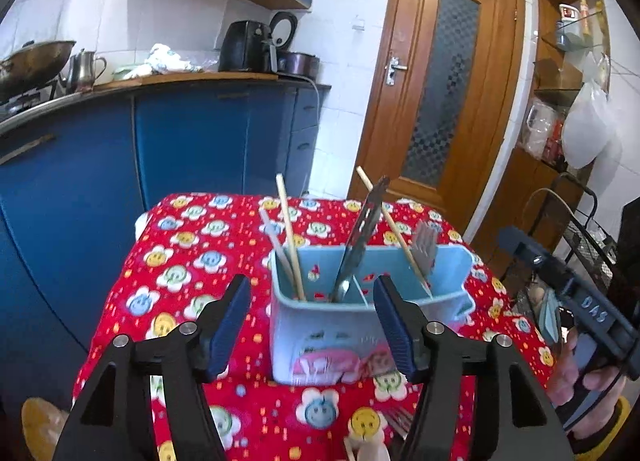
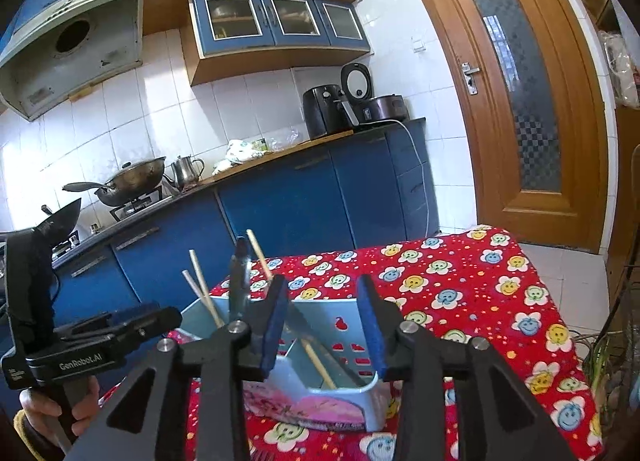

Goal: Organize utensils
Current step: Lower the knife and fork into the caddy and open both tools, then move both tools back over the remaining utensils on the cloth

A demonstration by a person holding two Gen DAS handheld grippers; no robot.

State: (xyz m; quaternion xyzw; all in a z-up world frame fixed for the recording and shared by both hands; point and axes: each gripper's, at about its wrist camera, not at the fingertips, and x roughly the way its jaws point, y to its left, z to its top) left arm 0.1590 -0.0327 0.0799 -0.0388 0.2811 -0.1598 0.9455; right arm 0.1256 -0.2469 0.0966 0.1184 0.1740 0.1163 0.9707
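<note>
A light blue utensil holder (image 1: 320, 341) stands on a table with a red flowered cloth (image 1: 180, 261). Wooden chopsticks (image 1: 289, 237), a dark-handled utensil (image 1: 362, 237) and a grey fork (image 1: 425, 245), tines up, lean in its compartments. My left gripper (image 1: 312, 321) is open just in front of the holder, its pads clear of the walls. My right gripper (image 2: 322, 325) is open above the holder (image 2: 320, 413), with nothing pressed between its pads; one chopstick (image 2: 318, 363) lies in the compartment below. Another fork (image 1: 400, 419) lies on the cloth near the front edge.
Blue kitchen cabinets (image 1: 192, 141) stand behind the table, and a wooden door (image 1: 440, 93) is at the back right. A black wire rack (image 1: 588, 229) is close to the table's right side. A hand (image 1: 576, 373) holds the right gripper's handle.
</note>
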